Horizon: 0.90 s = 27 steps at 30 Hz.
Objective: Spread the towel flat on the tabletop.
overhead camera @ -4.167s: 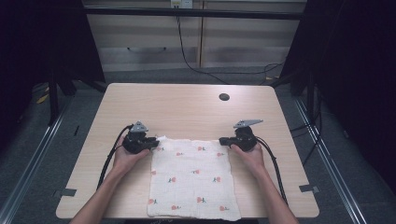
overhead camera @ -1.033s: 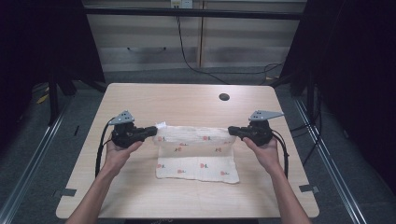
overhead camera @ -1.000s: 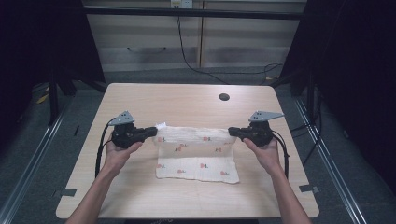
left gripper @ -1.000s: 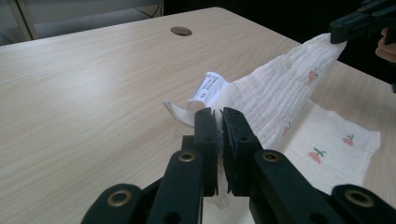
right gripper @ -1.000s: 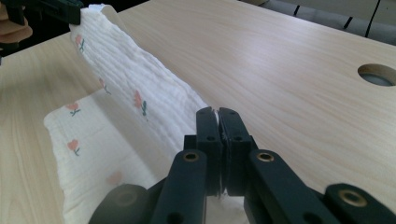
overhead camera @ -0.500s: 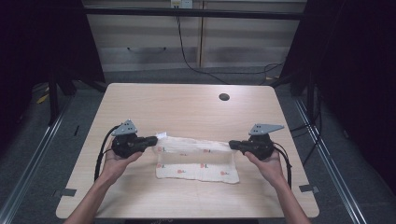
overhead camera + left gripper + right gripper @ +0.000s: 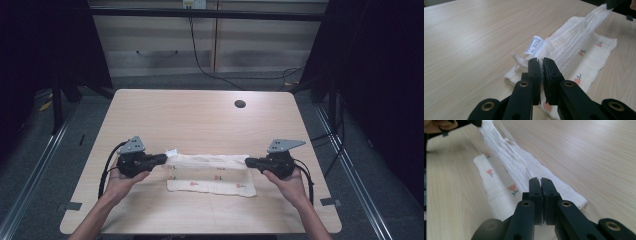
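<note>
White crinkled muslin cloth with small red flower prints [image 7: 210, 172]: lies on the near half of the pale wood-grain surface [image 7: 200, 115], well this side of the round dark cable hole [image 7: 240, 104]. Folded over on itself lengthwise; the upper layer is drawn into a taut ridge between the two ends, the lower layer lies flat toward the person.

Left gripper [image 7: 161, 159]: jaws clenched on the cloth's left end, fabric bunched between them; a white care label [image 7: 534, 44] stands just beyond the pinch. Right gripper [image 7: 248, 162]: jaws clenched on the right end likewise.

Step in hand, as judged: bringing the held edge toward the person to lay a fold. To do it well, keep both ends level and evenly tensioned, lower them together so the held edge lands on the near edge, and let go only when the fabric rests flat.

Materials: cloth thin, soft, finely ribbed, edges slightly wavy; likely to drape and slip, not hold a crease. Surface smooth laminate, rounded corners. Jaws matt black, hard, with brass rivets.
</note>
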### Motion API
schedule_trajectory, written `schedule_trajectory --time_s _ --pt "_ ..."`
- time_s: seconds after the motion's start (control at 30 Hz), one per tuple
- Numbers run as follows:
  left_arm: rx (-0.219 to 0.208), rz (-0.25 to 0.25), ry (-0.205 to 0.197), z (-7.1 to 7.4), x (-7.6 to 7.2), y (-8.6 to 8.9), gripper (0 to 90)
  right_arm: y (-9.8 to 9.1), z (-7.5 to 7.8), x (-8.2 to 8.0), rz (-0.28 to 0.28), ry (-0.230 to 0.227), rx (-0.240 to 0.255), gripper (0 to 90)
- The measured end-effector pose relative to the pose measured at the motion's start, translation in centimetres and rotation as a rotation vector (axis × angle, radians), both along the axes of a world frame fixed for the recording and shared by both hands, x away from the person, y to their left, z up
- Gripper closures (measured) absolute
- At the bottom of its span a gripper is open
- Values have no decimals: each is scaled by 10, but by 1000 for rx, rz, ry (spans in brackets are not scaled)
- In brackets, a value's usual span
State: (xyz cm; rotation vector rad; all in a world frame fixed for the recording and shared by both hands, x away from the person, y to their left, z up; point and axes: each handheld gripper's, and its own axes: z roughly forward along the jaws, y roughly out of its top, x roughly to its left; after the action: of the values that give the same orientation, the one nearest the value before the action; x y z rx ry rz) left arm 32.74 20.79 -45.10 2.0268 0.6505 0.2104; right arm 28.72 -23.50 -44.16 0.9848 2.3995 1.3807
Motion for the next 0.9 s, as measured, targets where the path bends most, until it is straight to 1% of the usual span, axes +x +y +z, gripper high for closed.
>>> schedule_trajectory --time_s 0.03,0.07,0.13,0.17,0.3,0.33,0.4,0.43,0.53,0.6,0.7,0.9 --pt "-2 0 -2 -1 -1 0 852 -1 0 -1 3 -1 17 874" --pt "-2 -4 5 -1 -2 0 852 -1 0 -3 1 1 22 874" --pt "12 -10 1 -3 -4 -1 852 0 -3 -5 7 10 6 874" --pt "9 -13 7 -4 -6 -2 852 0 -5 -6 9 14 -1 874" --pt "29 -32 11 -9 -11 -3 852 1 -11 -9 16 33 -9 874" --pt "41 -45 18 -11 -13 -3 851 1 -12 -10 18 39 -15 873" --pt "63 -55 23 -15 -15 -3 850 1 -15 -12 22 47 -27 870" --pt "65 -53 28 -16 -15 -3 850 1 -16 -14 19 52 -34 869" --pt "65 -55 36 -21 -16 -3 850 0 -19 -16 21 60 -30 869" --pt "74 -60 40 -24 -18 -5 850 1 -23 -18 22 72 -39 868" --pt "74 -69 50 -29 -20 -7 850 3 -30 -20 30 93 -59 865" --pt "108 -82 71 -40 -26 -8 848 4 -42 -24 35 129 -75 848"
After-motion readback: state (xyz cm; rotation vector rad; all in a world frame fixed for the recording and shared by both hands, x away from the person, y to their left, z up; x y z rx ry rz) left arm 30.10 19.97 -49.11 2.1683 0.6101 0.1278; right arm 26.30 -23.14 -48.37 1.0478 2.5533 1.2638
